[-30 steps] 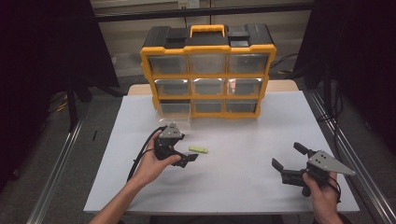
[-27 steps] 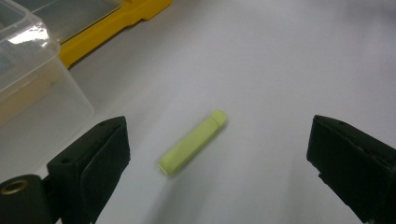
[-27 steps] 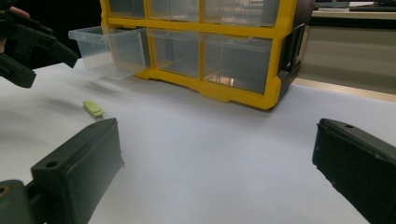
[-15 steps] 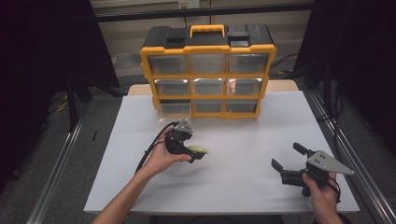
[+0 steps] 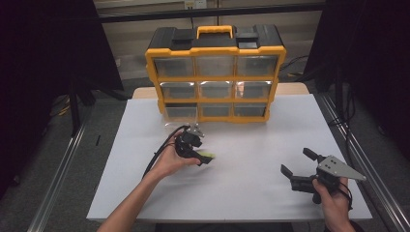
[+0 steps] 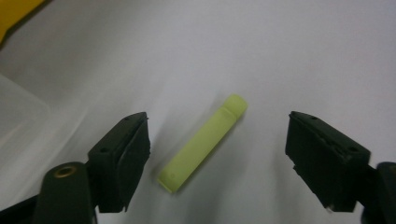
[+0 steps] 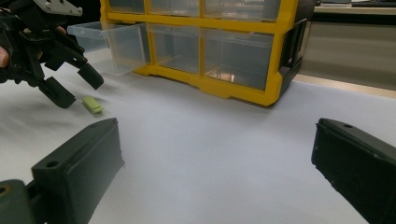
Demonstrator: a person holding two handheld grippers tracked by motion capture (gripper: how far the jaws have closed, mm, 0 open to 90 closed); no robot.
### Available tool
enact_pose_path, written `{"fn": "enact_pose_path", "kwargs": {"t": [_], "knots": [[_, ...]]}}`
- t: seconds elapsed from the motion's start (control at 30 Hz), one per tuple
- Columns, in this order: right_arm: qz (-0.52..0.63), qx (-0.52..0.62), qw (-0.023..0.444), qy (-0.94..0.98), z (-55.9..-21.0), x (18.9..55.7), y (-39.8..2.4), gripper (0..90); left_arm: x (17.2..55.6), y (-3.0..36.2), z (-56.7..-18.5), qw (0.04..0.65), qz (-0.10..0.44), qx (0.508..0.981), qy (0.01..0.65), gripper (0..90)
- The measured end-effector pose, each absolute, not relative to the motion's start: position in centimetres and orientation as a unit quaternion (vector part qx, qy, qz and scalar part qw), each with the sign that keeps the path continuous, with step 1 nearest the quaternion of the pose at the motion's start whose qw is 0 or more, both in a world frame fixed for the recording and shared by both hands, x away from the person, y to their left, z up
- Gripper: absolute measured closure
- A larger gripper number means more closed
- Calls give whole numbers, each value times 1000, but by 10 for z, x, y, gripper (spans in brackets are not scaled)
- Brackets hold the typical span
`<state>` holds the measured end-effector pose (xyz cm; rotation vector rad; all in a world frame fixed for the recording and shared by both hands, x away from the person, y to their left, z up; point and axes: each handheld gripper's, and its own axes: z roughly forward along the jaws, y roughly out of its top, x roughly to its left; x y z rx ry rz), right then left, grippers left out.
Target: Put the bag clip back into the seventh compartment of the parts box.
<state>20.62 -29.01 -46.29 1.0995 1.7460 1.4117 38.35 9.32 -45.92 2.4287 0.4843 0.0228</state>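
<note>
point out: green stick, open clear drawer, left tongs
green stick point(image 6: 201, 144), left gripper view, middle of its length
open clear drawer point(image 7: 122, 48), right gripper view, its front wall
left tongs point(image 6: 217, 161), left gripper view, midway between the two black jaw tips

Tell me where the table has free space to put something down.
Free: the white table top between the left tongs and right tongs, and below the organizer at right. Crowded: around the green stick near the open drawer.
</note>
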Motion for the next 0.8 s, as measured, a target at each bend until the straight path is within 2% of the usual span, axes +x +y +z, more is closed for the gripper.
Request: {"fn": "enact_pose_path", "kwargs": {"t": [0.2,0.23,0.37,0.47,0.8], "knots": [[536,415,315,664,-463,206,-289,12,387,92,-466,293,1,941,171,303],[536,415,315,664,-463,206,-289,11,386,92,-466,296,0,938,180,332],[536,414,316,664,-463,206,-289,10,386,91,-467,293,1,940,176,357],[538,414,314,664,-463,206,-289,11,385,90,-466,282,20,946,162,428],[539,411,314,664,-463,205,-289,9,386,88,-464,265,19,951,157,461]]}}
